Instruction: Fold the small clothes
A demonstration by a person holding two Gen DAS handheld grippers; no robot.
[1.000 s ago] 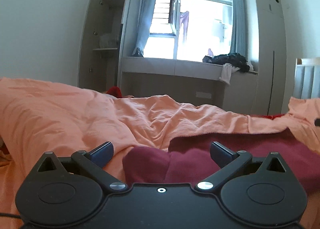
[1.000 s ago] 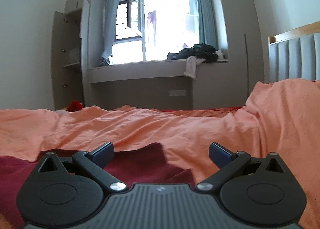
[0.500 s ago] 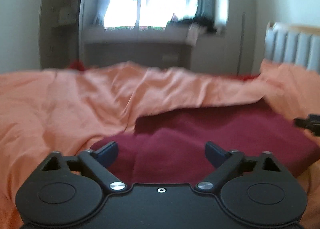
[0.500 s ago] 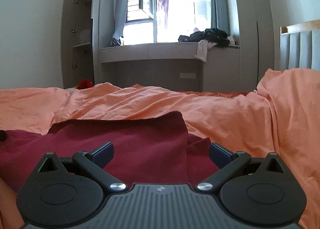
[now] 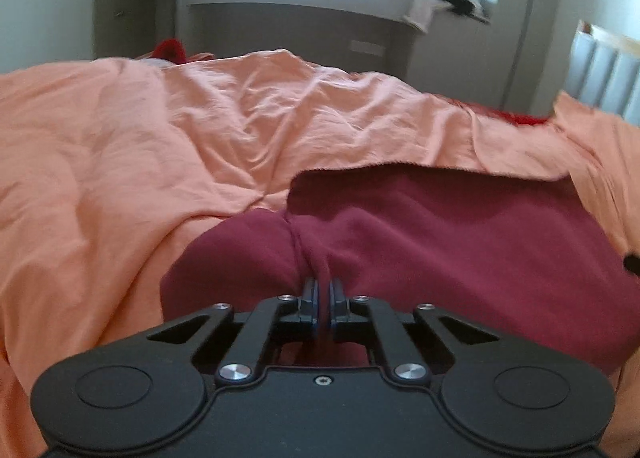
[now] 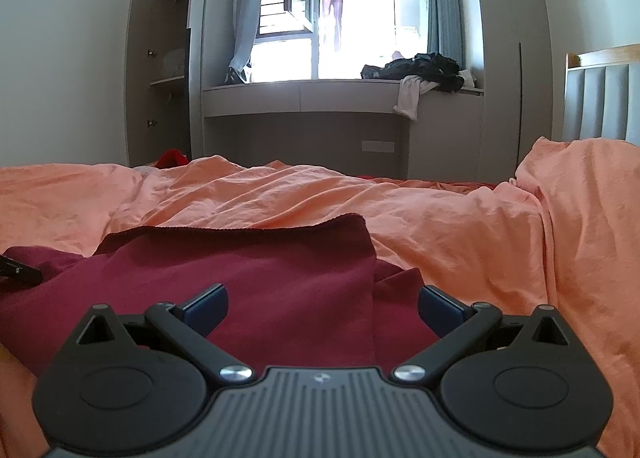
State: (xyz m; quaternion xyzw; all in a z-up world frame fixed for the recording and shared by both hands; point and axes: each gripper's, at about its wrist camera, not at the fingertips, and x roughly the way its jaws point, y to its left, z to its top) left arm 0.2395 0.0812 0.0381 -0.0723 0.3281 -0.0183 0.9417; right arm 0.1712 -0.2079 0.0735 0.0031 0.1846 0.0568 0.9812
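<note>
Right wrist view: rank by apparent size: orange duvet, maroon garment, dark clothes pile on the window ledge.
1. orange duvet
2. maroon garment, closest to the camera, so it looks enlarged
3. dark clothes pile, far off, true size unsure

1. The dark red garment (image 5: pixel 440 242) is soft, matt cloth with a fleecy nap and a stitched hem along its far edge.
2. The orange bedcover (image 5: pixel 200 137) is thin, matt woven cloth, finely creased all over.
3. The left gripper (image 5: pixel 324 300) is matt black plastic with shiny metal rivets; its pads look blue and smooth.
4. The right gripper (image 6: pixel 322 308) has matt black arms, a ribbed grey plastic body and bright metal pivots.
5. The headboard (image 6: pixel 600 97) has a wooden rail over smooth grey padding.
</note>
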